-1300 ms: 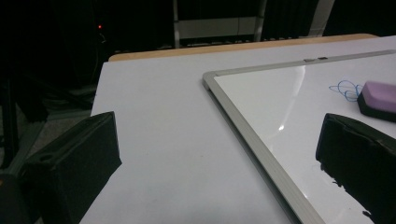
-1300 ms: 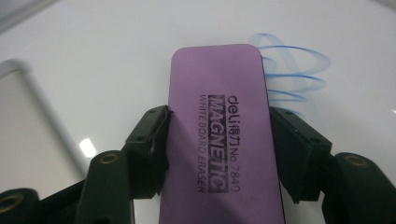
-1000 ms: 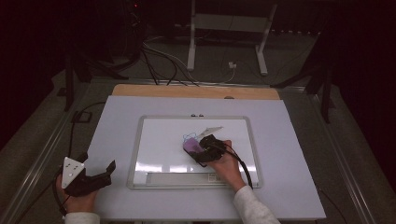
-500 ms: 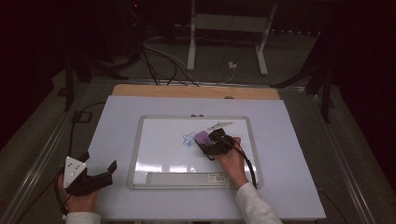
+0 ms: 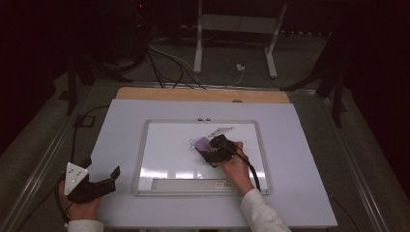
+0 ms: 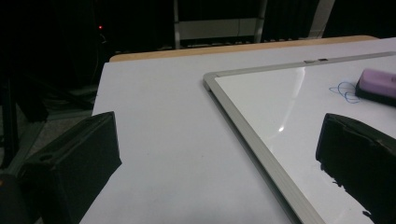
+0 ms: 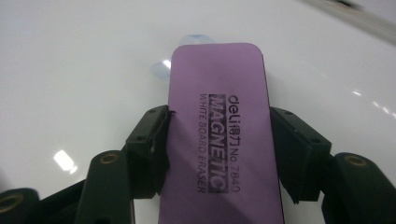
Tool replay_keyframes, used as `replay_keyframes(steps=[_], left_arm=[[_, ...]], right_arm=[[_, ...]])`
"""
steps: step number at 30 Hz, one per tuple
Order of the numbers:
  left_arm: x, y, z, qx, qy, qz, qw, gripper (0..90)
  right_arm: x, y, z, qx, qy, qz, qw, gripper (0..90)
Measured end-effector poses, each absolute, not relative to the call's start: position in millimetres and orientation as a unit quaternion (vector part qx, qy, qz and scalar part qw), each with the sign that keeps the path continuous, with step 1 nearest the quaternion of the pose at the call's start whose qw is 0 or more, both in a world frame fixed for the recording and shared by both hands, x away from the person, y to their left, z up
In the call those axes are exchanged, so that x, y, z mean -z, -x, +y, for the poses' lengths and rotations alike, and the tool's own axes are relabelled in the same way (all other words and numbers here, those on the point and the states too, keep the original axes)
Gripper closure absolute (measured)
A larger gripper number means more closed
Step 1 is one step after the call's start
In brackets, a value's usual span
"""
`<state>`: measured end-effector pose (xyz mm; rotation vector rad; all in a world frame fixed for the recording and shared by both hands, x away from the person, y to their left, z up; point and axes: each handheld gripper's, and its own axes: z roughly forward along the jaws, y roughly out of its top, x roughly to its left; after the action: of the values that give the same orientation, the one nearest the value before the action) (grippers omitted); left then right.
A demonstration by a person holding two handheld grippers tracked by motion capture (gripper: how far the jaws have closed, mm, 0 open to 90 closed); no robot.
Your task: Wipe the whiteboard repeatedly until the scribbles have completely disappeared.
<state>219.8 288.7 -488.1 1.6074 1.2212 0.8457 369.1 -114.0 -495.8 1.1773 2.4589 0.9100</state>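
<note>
The right tongs [image 7: 217, 140] clamp the purple eraser [image 7: 219, 121] across its short sides, its long axis in line with the jaws, flat on the whiteboard [image 5: 159, 145]. The blue scribble [image 5: 192, 143] lies just beyond the eraser's far end. The left tongs [image 5: 109, 176] rest open and empty on the worktop [image 5: 300, 145], well apart.

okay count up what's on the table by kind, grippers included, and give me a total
Whiteboard: 1
Purple eraser: 1, clamped in the right gripper
Blue scribble on the board: 1
Grippers: 2, the right one and the left gripper, open off the board
Total: 5
</note>
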Motion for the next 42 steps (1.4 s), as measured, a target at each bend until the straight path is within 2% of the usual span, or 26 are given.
replay_keyframes(steps=[3, 7, 14, 17, 21, 26, 31, 40, 42], left_arm=[[488.3, -220.1, 288.0, -0.343, -0.652, 0.496, 0.459, 0.6], [488.7, -220.9, 286.9, -0.342, -0.654, 0.495, 0.458, 0.6], [488.5, -220.5, 287.7, -0.343, -0.653, 0.495, 0.459, 0.6], [488.4, -219.8, 289.4, -0.343, -0.652, 0.497, 0.459, 0.6], [488.0, -219.7, 289.5, -0.344, -0.652, 0.496, 0.460, 0.6], [488.6, -220.3, 289.0, -0.342, -0.652, 0.496, 0.460, 0.6], [488.9, -220.9, 288.0, -0.342, -0.654, 0.495, 0.459, 0.6], [488.9, -220.9, 287.8, -0.342, -0.653, 0.495, 0.460, 0.6], [488.8, -220.7, 288.0, -0.342, -0.653, 0.495, 0.459, 0.6]], right_arm=[[495.2, -376.5, -124.5, -0.300, -0.436, 0.833, 0.161, 41.4], [494.7, -376.0, -121.6, -0.297, -0.437, 0.833, 0.165, 41.3], [495.5, -361.6, -90.5, -0.324, -0.358, 0.871, 0.094, 41.3], [495.2, -361.9, -88.4, -0.323, -0.353, 0.873, 0.092, 41.3], [494.9, -373.3, -100.6, -0.311, -0.400, 0.853, 0.124, 41.4], [496.1, -388.5, -124.4, -0.306, -0.467, 0.817, 0.143, 41.4], [495.1, -389.1, -123.4, -0.297, -0.474, 0.814, 0.157, 41.3], [495.2, -368.7, -89.0, -0.319, -0.380, 0.862, 0.100, 41.3], [495.0, -366.2, -85.3, -0.319, -0.368, 0.868, 0.100, 41.3]])
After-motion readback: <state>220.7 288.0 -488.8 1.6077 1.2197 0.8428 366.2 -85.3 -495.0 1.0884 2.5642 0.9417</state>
